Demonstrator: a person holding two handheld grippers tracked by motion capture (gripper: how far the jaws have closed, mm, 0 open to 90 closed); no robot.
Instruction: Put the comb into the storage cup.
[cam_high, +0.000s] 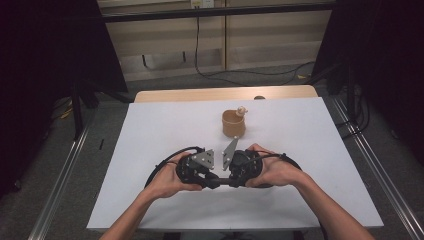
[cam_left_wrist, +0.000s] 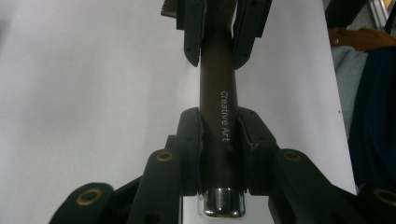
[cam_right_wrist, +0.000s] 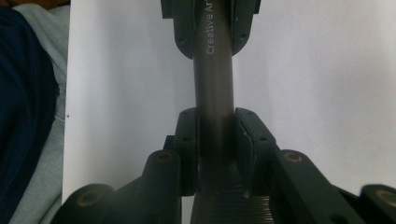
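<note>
Dark brown tube (cam_left_wrist: 218, 93) marked "Creative Art", gripped at both ends.

Left gripper (cam_left_wrist: 219, 135) clamps its chrome-capped end; right gripper (cam_right_wrist: 215, 135) clamps the ribbed end. Tube held level above the white table sheet (cam_high: 150, 130), nearer than the tan cup (cam_high: 233, 125).

White lettering "Creative Art" ran along the dark tube (cam_left_wrist: 218, 102); the right gripper view showed the same words on it.
</note>
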